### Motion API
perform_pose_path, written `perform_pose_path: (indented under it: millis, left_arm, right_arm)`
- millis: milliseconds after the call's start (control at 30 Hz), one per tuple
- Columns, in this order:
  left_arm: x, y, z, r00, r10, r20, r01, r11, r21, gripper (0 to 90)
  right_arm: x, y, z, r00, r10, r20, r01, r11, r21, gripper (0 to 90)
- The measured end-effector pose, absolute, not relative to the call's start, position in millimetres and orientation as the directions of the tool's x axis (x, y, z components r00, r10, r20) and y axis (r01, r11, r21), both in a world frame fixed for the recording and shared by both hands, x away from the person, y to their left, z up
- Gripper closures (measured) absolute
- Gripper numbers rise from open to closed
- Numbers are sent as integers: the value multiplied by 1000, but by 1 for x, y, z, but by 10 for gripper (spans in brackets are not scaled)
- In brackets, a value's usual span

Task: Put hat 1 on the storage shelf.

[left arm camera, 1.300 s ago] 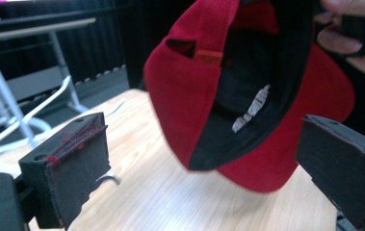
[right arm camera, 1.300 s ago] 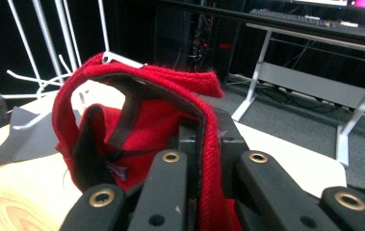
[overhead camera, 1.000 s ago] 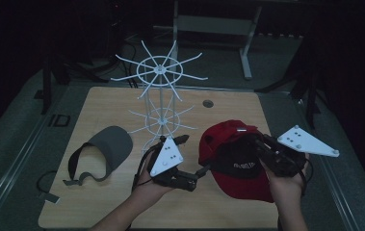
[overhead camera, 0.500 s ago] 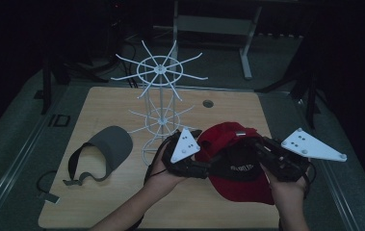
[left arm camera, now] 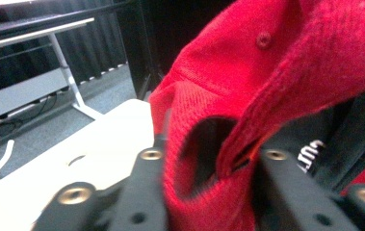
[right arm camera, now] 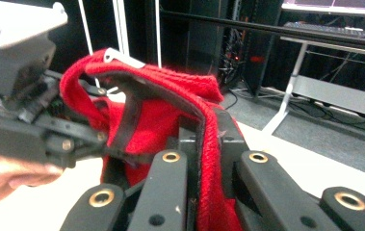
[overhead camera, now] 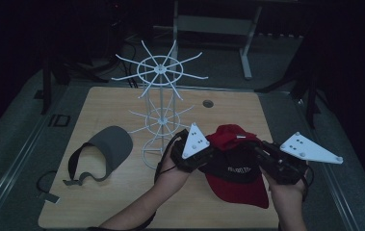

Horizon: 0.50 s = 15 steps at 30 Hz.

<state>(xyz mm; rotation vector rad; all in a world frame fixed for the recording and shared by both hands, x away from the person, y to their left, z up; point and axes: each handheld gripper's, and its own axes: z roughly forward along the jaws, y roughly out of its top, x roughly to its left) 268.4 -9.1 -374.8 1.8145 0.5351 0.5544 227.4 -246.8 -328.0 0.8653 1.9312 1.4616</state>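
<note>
Spreading under everything is the wooden table [overhead camera: 98, 202], with the white wire rack [overhead camera: 160, 110] standing at its middle and a grey visor [overhead camera: 109, 151] lying to the left. Held up just right of the rack, the red cap [overhead camera: 235, 166] hangs between both claws: soft, light cloth that sags, best taken at its stitched rim. Right gripper [right arm camera: 204, 166] pinches that rim; left gripper [left arm camera: 206, 163] has just been closing and now clamps the cap's rear edge.

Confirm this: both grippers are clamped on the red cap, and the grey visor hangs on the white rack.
Not quite. Both the left gripper and right gripper grip the red cap, but the high view shows the grey visor lying on the table, left of the white rack.
</note>
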Motion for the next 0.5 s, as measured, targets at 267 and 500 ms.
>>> perform_pose_path:
  millis: [267,500]
  left_arm:
    - [266,-11,-367,780,615,116,82,-283,956,900]
    - [268,-15,-360,786,606,121,77,-289,954,900]
  right_arm:
    - [225,-252,-341,-626,779,-28,181,180,967,854]
    - [224,-257,-355,-626,780,10,203,150,968,852]
